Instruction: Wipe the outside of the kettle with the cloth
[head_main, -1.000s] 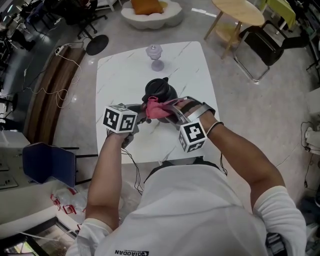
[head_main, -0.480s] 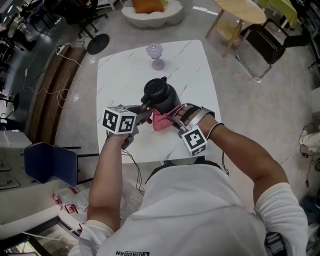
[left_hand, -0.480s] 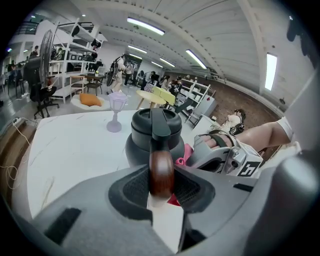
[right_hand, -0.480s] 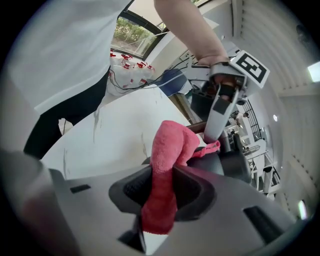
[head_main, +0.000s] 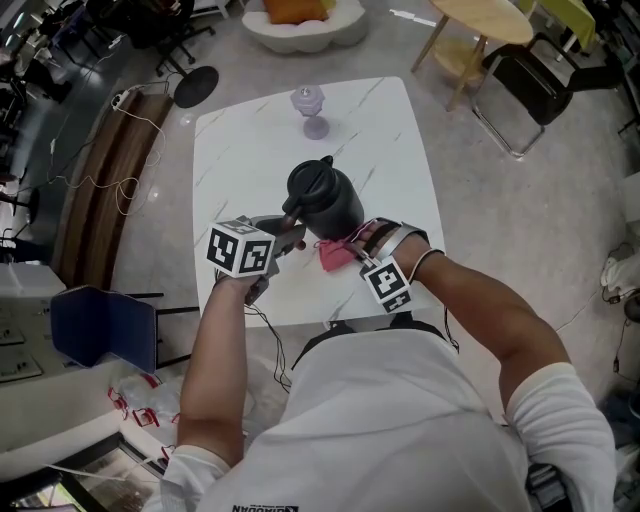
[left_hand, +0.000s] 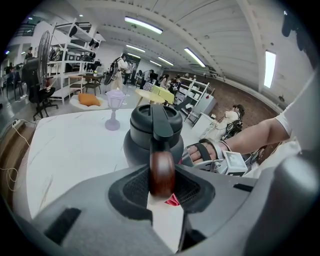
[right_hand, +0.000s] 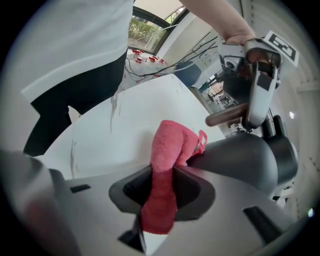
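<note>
Kettle (head_main: 325, 200): black, upright on tabletop (head_main: 240, 150), just ahead of left claw (left_hand: 162, 189), which clamps its wooden handle (left_hand: 162, 170), evidently to steady it. Cloth (right_hand: 172, 142): pink, pinched in right claw (right_hand: 159, 197), held at kettle's lower side for wiping.

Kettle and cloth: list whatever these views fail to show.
- Head view: the near base of the kettle is hidden behind the left gripper and right gripper.
- Right gripper view: whether the cloth touches the kettle; the cloth's own fold covers the spot.
- Left gripper view: the kettle's lower wall is behind the handle and jaws.
- Head view: the goblet is too small to show contents.
</note>
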